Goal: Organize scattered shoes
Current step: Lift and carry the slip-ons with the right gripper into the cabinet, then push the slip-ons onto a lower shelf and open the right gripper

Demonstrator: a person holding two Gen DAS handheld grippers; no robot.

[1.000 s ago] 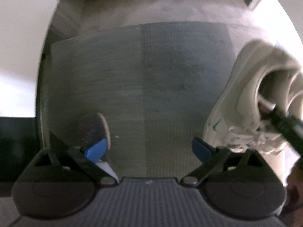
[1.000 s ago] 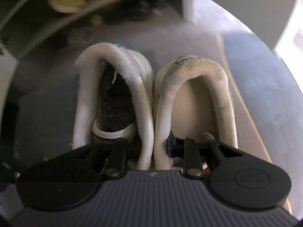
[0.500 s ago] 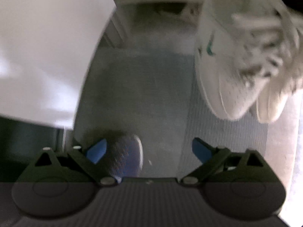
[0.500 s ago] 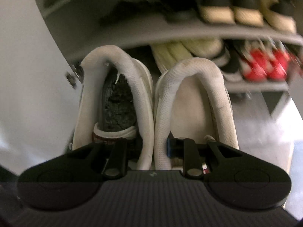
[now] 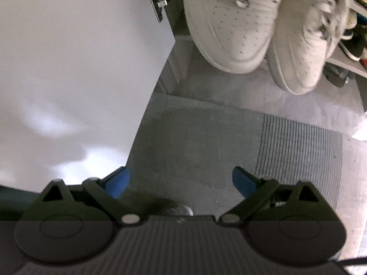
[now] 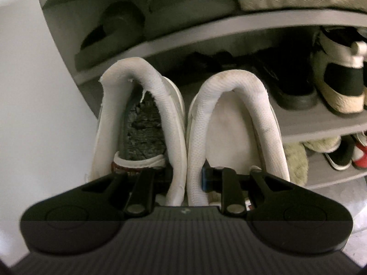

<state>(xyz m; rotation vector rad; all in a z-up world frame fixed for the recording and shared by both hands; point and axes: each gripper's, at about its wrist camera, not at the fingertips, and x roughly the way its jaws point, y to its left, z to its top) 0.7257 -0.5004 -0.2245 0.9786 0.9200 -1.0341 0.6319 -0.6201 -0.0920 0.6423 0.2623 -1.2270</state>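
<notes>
A pair of white sneakers hangs in the air, the left shoe (image 6: pixel 160 105) and the right shoe (image 6: pixel 240 87) side by side with heels toward the camera. My right gripper (image 6: pixel 185 178) is shut on their two inner collars, pinched together, in front of the grey shoe rack (image 6: pixel 229 29). In the left wrist view the same pair (image 5: pixel 229 29) shows toes-down at the top, lifted above the floor. My left gripper (image 5: pixel 181 181) points down at the grey mat (image 5: pixel 195 137), its blue pads (image 5: pixel 119 181) wide apart and open with nothing between them.
The rack holds black slides (image 6: pixel 119 23), a black-and-white sneaker (image 6: pixel 339 80), fluffy slippers (image 6: pixel 296 160) and red shoes (image 6: pixel 360 153). A white cabinet door (image 5: pixel 68 68) with a latch stands on the left. A dark shoe toe (image 5: pixel 176 209) shows under my left gripper.
The right gripper has lifted the white pair from the floor up to the rack's shelves. In the left view the pair went from the right edge to the top, and the white door came in.
</notes>
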